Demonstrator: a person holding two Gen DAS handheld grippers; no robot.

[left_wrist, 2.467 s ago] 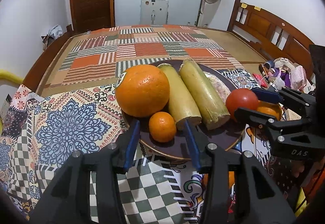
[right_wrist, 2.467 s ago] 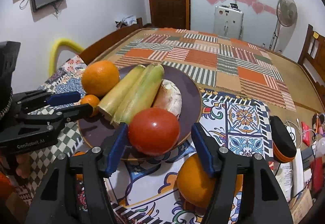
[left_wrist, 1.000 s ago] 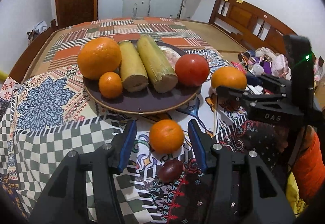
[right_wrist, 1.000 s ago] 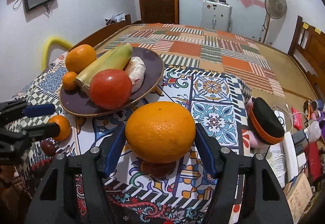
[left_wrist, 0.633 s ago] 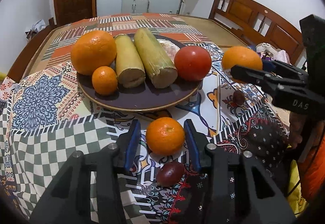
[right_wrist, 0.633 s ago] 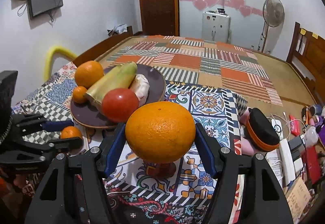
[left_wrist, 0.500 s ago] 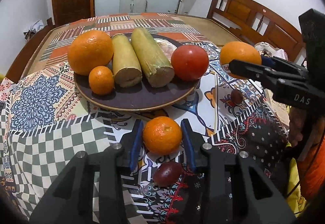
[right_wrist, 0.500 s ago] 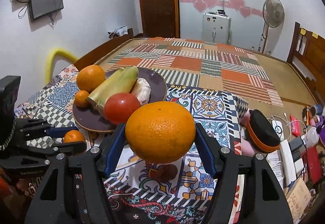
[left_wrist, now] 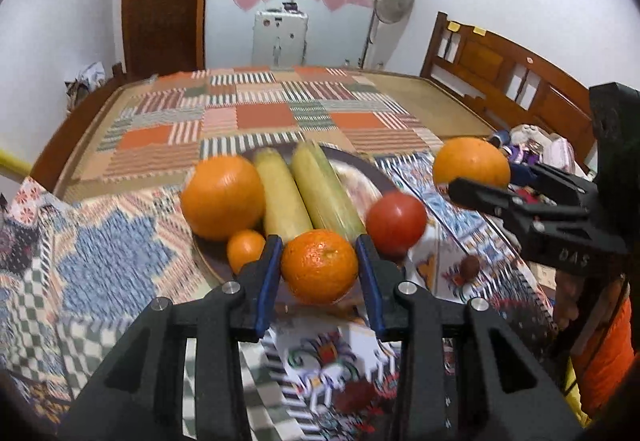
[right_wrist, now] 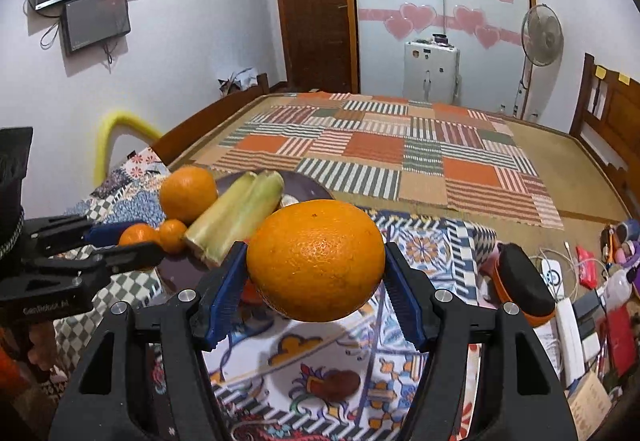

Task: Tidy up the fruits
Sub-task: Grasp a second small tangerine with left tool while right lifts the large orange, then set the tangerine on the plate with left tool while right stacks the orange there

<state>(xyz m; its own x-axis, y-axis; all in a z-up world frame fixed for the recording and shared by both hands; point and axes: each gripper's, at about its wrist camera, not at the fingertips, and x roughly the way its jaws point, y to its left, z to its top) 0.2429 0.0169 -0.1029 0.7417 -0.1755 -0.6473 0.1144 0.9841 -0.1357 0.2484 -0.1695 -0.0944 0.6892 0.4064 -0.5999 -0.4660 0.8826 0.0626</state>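
My left gripper [left_wrist: 319,266] is shut on a small tangerine [left_wrist: 319,266] and holds it up just before the dark plate [left_wrist: 372,177]. The plate holds a large orange [left_wrist: 222,197], a second small tangerine [left_wrist: 245,250], two sugarcane pieces [left_wrist: 304,193] and a red tomato [left_wrist: 396,222]. My right gripper [right_wrist: 316,261] is shut on a large orange [right_wrist: 316,261], raised above the cloth to the right of the plate. It also shows in the left wrist view [left_wrist: 471,166]. A dark red fruit [right_wrist: 335,384] lies on the cloth below it.
The plate stands on a patterned cloth [left_wrist: 100,265] at the near end of a mat-covered bed. A second dark fruit [left_wrist: 354,395] lies on the cloth near me. A black-and-orange case [right_wrist: 524,283] and small clutter lie at the right edge.
My left gripper closed on the small tangerine and lifted it off the cloth toward the plate. My right gripper rose higher with the large orange still in it.
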